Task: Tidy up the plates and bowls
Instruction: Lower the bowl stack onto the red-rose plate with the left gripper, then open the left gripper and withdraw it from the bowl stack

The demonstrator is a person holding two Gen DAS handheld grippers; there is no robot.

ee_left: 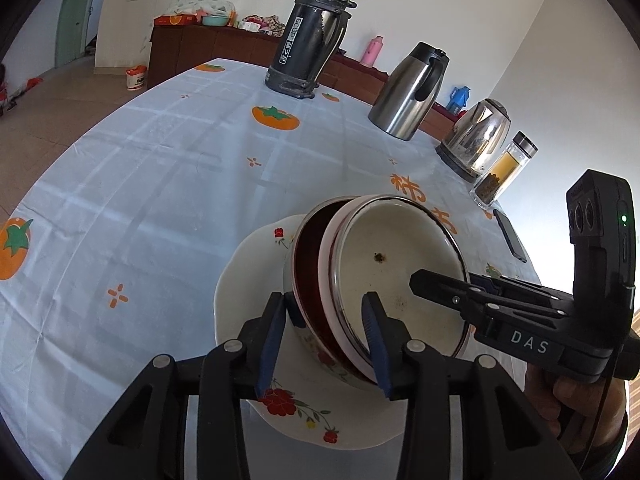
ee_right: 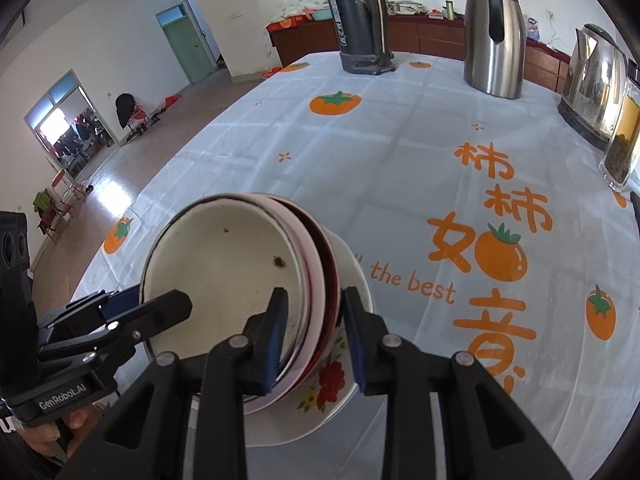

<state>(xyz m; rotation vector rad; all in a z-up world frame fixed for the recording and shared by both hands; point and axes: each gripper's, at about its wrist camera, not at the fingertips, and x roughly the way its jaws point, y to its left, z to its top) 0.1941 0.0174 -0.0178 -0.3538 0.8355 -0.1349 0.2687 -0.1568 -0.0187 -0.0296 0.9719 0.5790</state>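
Both grippers straddle the nested bowls [ee_left: 384, 276] tilted on the floral plate [ee_left: 248, 280] on the surface [ee_left: 160, 184]: the left gripper [ee_left: 326, 340] spread loose about the rims, while the right gripper [ee_right: 316, 340] is clenched on the stack's rims.

I see bright even daylight, glare on the kettle [ee_left: 476, 136], soft shadows beneath it, sharp focus, fisheye-bent dark edges
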